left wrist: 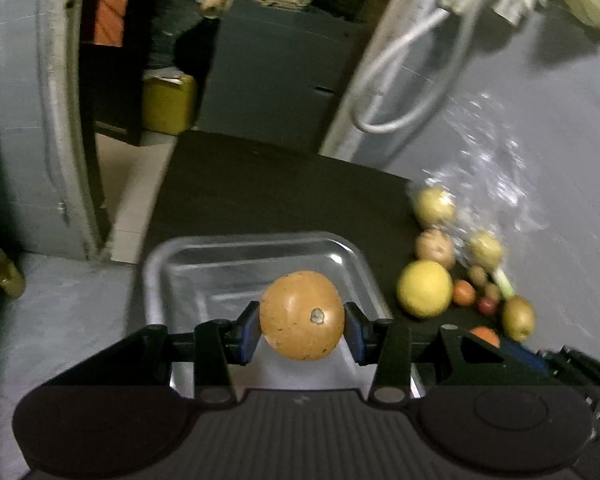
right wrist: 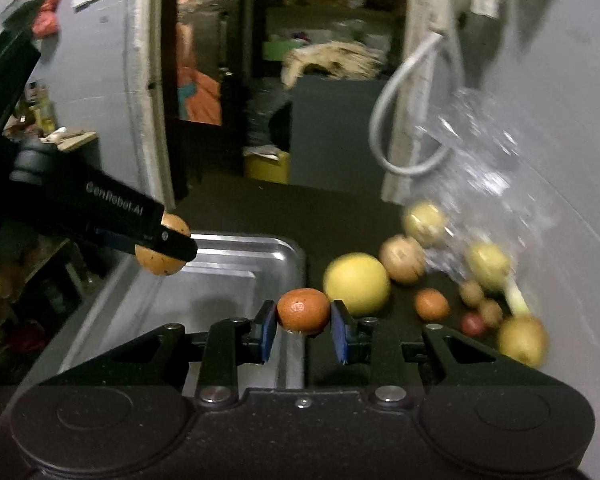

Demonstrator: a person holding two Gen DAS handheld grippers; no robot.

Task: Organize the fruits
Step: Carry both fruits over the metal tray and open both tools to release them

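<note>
My left gripper [left wrist: 302,326] is shut on a large tan-orange fruit [left wrist: 302,315], held above the metal tray [left wrist: 204,252]. The right wrist view shows that same left gripper [right wrist: 168,246] and its fruit [right wrist: 158,262] over the tray's far left rim. My right gripper [right wrist: 303,326] is shut on a small orange fruit [right wrist: 303,311], just above the tray's right rim [right wrist: 296,256]. Loose fruit lies on the dark mat to the right: a big yellow one [right wrist: 357,283] [left wrist: 424,289], a small orange one [right wrist: 431,304], brownish and yellow-green ones.
A clear plastic bag [right wrist: 480,152] rises behind the fruit pile against the grey wall. A grey hose loop [right wrist: 404,120] hangs on the wall. A yellow container [left wrist: 168,108] and a dark cabinet [left wrist: 276,80] stand behind the mat.
</note>
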